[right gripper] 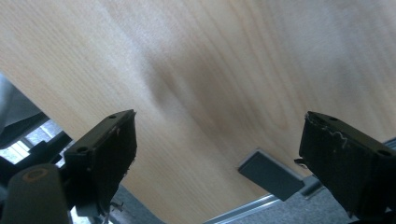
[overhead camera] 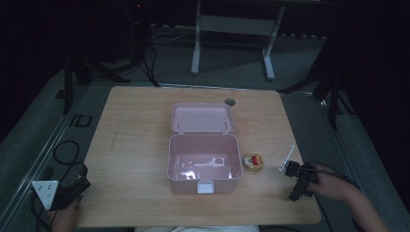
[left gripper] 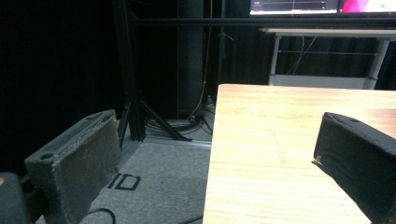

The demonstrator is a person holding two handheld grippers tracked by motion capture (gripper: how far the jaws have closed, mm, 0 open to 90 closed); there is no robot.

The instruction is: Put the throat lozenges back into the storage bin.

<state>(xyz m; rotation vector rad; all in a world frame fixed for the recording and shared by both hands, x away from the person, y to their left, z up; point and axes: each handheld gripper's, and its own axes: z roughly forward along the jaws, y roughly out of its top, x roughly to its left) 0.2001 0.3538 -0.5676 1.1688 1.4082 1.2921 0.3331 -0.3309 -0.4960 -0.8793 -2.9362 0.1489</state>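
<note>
— Near the middle of the counter (overhead camera: 135, 145) stands a pink box (overhead camera: 204, 166) with its lid (overhead camera: 202, 117) folded back flat behind it. Do you see something inside?

— Yes, a pale, long thing lies on the bottom of the box, but it is too dim to say what it is. Just beside the box, on its right side, sits a small round tin (overhead camera: 253, 162) with a red and yellow top

— Where are the claws compared to the box?

— The right claw (overhead camera: 293, 175) is farther right than the tin, near the front right corner of the counter, and its jaws stand wide apart with nothing between them. The left claw (overhead camera: 72, 191) is well apart from the box, at the front left edge of the counter, also spread wide and holding nothing; one of its jaws is over the floor
</note>
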